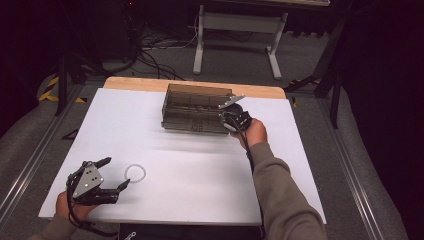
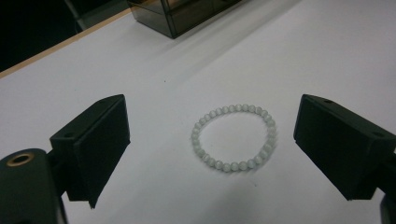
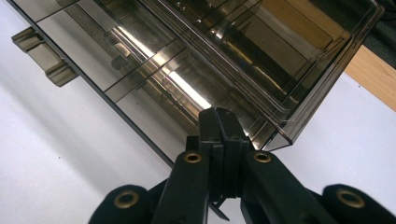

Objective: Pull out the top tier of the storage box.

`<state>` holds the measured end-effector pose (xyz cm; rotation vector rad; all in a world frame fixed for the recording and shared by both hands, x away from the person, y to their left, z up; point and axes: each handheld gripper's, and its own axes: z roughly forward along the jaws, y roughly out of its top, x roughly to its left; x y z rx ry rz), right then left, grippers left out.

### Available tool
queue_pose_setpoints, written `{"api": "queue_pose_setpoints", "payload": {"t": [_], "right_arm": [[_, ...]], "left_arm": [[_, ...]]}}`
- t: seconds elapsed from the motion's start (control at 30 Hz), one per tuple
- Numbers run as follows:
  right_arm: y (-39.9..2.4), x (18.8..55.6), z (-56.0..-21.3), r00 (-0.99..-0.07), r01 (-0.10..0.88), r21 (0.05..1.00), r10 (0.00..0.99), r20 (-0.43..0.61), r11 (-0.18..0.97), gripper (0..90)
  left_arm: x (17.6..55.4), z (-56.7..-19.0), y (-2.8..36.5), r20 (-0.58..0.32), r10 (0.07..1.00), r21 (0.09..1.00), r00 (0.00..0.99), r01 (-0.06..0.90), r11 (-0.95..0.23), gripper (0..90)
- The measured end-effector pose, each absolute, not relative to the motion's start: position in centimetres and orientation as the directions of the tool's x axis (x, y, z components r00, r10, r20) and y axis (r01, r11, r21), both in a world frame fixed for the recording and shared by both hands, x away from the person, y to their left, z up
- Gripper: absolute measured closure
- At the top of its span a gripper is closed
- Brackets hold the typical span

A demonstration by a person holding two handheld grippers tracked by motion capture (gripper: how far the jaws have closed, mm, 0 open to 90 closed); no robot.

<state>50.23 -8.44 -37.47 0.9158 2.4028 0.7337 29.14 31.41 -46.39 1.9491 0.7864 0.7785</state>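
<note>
A pale beaded bracelet (image 1: 135, 173) lies flat on the white table near the front left. My left gripper (image 1: 116, 173) is open, its jaws spread wide on either side of the bracelet (image 2: 233, 137) without touching it; the left gripper (image 2: 212, 135) hangs just above the table. At the back stands a smoky see-through drawer box (image 1: 192, 107). My right gripper (image 1: 227, 120) is at that box's front right corner. In the right gripper view the jaws of the right gripper (image 3: 219, 123) are pressed together against the box (image 3: 224, 51) front; anything thin between them is hidden.
A drawer handle (image 3: 42, 56) sticks out from the box front, left of my right jaws. The white table sheet (image 1: 200, 165) ends at a wooden edge (image 1: 135, 83) behind the box. Cables and a stand's legs (image 1: 235, 45) lie on the floor beyond.
</note>
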Motion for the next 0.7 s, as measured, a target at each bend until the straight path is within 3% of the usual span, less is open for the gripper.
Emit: {"api": "queue_pose_setpoints", "payload": {"t": [0.7], "right_arm": [[-8.58,49.65,-37.81,-0.695,0.477,0.610,0.697,-0.179,0.633,90.0]], "left_arm": [[29.10,-46.41,31.26,0.224,0.766,0.874,0.603,0.223,-0.431,11.8]]}}
